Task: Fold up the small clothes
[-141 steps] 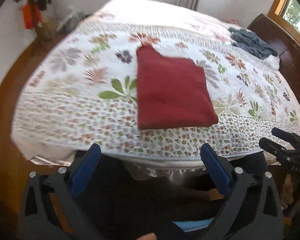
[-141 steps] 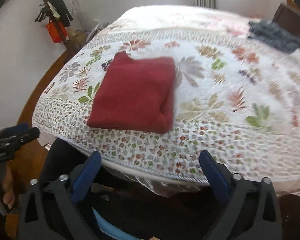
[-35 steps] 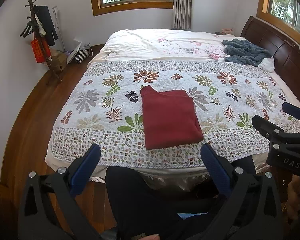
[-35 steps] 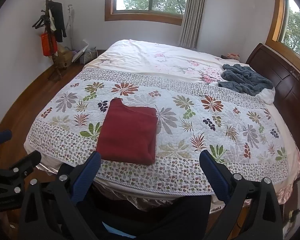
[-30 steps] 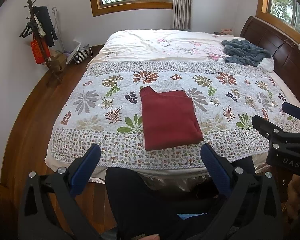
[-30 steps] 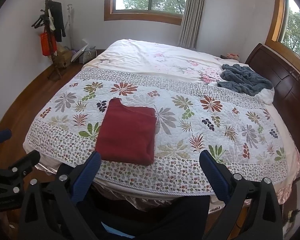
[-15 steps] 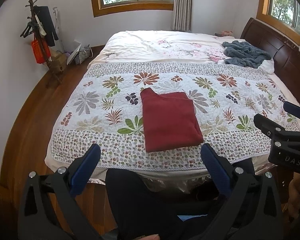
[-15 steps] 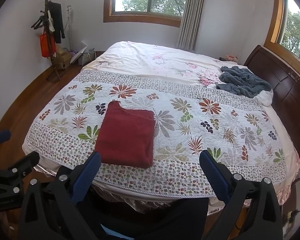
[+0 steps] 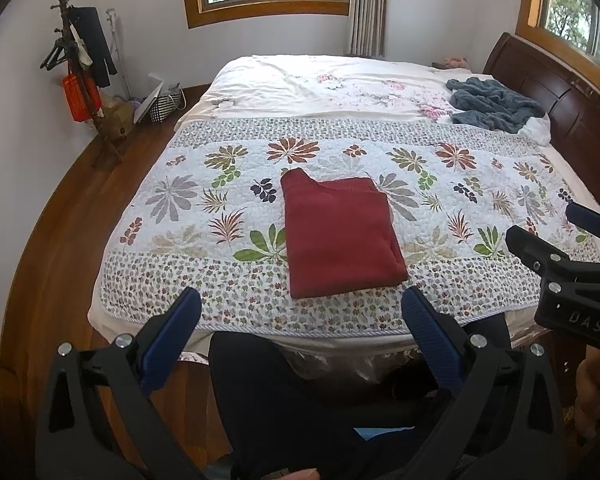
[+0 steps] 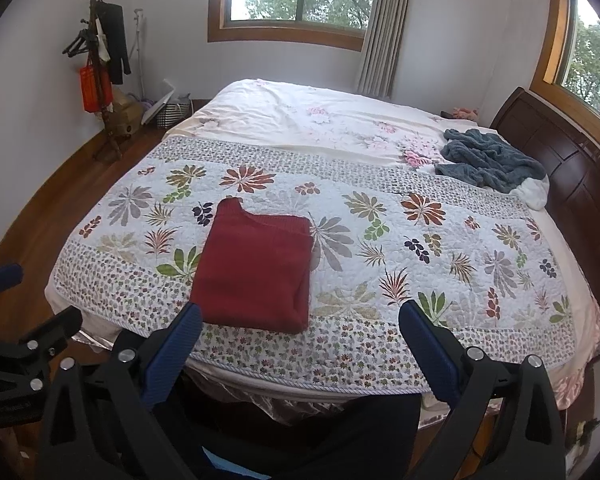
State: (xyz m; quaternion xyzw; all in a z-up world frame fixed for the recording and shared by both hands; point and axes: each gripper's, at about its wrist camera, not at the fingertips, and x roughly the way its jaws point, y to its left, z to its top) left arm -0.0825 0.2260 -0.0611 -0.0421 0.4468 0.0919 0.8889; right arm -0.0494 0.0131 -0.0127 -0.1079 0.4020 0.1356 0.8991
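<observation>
Item: dark red knitted garment, folded rectangle, at 12 o'clock on floral quilted bed. Your left tool and right tool: both spread, empty. Keep clear; fold looks done.

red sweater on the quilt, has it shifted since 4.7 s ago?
No. The folded red sweater keeps its left edge at the green leaf print on the quilt. It only looks smaller because both cameras pulled back from the bed.

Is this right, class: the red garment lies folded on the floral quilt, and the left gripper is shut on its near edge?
Not quite. The red garment does lie folded on the floral quilt, but the left wrist view shows the left gripper open, holding nothing.
</observation>
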